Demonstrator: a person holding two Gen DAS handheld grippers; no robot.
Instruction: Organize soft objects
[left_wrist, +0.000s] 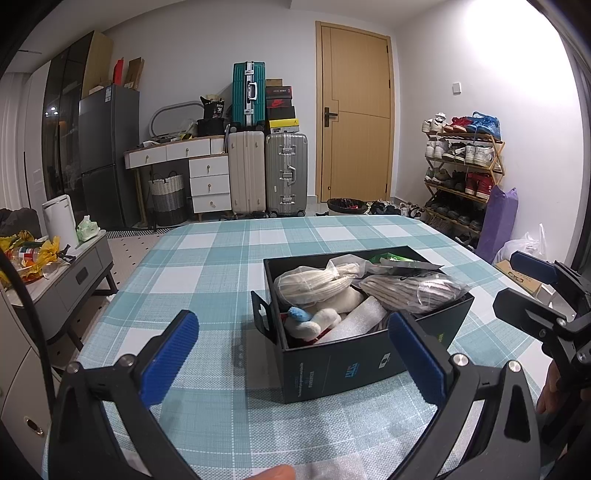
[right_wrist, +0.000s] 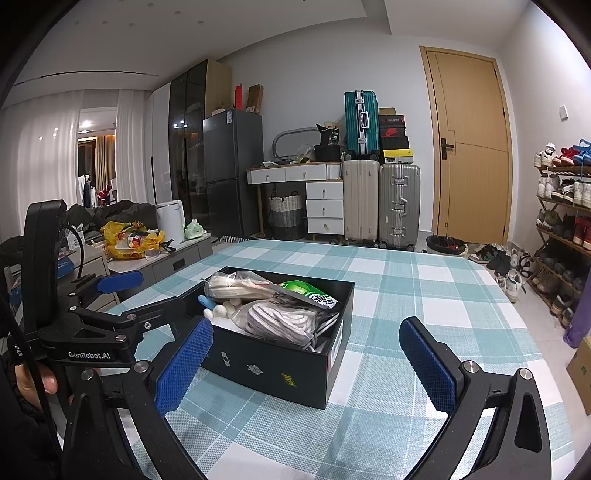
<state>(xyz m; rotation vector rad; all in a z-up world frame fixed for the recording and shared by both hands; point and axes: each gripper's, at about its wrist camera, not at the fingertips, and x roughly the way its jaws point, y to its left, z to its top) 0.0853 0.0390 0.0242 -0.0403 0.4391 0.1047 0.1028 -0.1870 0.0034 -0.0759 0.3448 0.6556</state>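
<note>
A black box (left_wrist: 354, 354) sits on the counter (left_wrist: 207, 258), which is covered in a teal and white checked cloth. Inside it lie a bagged cream sock bundle (left_wrist: 314, 284), a bagged grey striped bundle (left_wrist: 410, 291), a green packet (right_wrist: 306, 290), white foam (left_wrist: 364, 314) and a small plush toy (left_wrist: 314, 319). The left tool (left_wrist: 295, 343) is wide open, empty, just before the box. The right tool (right_wrist: 306, 354) is likewise spread wide, holding nothing, beside the box.
</note>
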